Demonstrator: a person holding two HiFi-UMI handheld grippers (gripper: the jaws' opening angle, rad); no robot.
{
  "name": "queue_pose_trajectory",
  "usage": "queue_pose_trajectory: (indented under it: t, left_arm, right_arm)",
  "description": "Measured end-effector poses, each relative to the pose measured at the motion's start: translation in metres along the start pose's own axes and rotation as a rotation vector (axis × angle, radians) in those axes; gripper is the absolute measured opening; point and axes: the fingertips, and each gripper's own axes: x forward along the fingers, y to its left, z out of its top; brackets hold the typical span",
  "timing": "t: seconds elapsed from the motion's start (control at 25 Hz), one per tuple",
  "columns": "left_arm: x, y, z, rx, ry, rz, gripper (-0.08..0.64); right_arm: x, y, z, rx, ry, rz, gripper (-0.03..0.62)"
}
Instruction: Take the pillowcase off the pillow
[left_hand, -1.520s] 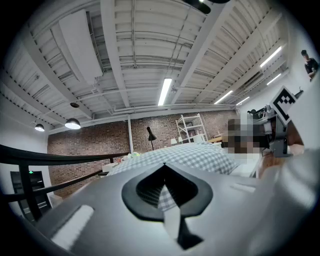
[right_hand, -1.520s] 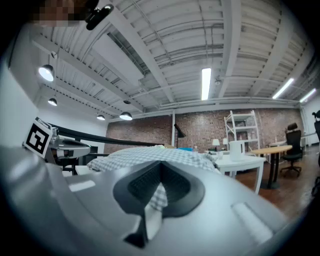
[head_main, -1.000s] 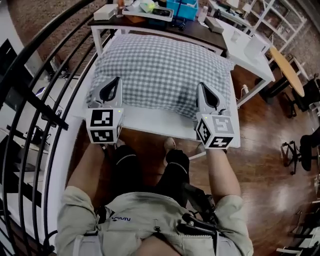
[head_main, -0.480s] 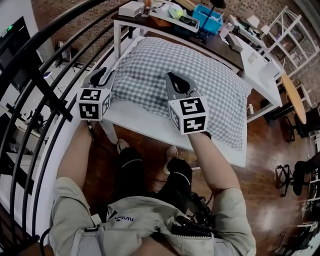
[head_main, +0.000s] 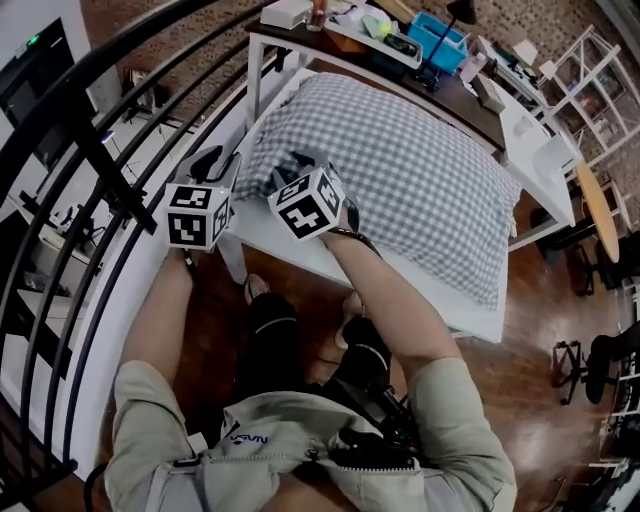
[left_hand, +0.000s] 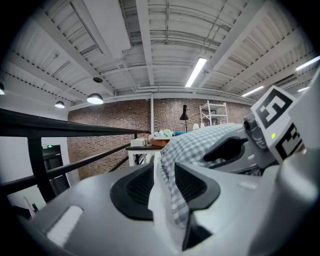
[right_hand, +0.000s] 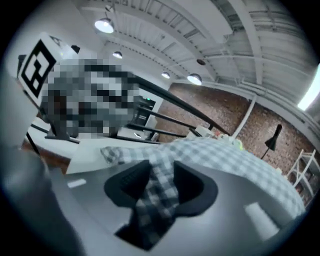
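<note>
The pillow (head_main: 430, 190) lies across the white table (head_main: 296, 250), fully inside its checked pillowcase (head_main: 380, 130), so none of the stripping looks done yet. Both tools are crowded at its near left corner, close by the black railing (head_main: 90, 150). The left hand-held gripper (head_main: 220, 163) comes in from the end, and the right hand-held gripper (head_main: 292, 168) reaches across the person's body to sit just beside it. The left one (left_hand: 163, 172) has just been opening its jaws. They stand a little apart, with a fold of checked cloth and a white edge filling the gap. I take that as released around the cloth, not clamped on it. The right one (right_hand: 160, 175) has just been opening too and stands wider, with a twist of the checked cloth draped loosely between its pads, also released. My guess is that the step in hand is getting a first hold at this corner. To do it well, I would want each tool to bite only the cloth layer, deep enough into the pads that the fold cannot slide out. One should pin the stuffing or the corner while the other draws the case away along the length of the pillow. I cannot tell from here whether this end is the open one. If it is closed, pulling here will only drag the whole pillow toward the table edge.
</note>
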Motion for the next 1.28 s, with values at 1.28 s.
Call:
queue_pose_trajectory:
  t: [1.28]
  left_arm:
    - [-0.019,-0.116,-0.035,0.088,0.125,-0.368,0.193]
  right_arm:
    - [-0.134,-0.03,-0.087,0.225,-0.111,-0.089,0.003]
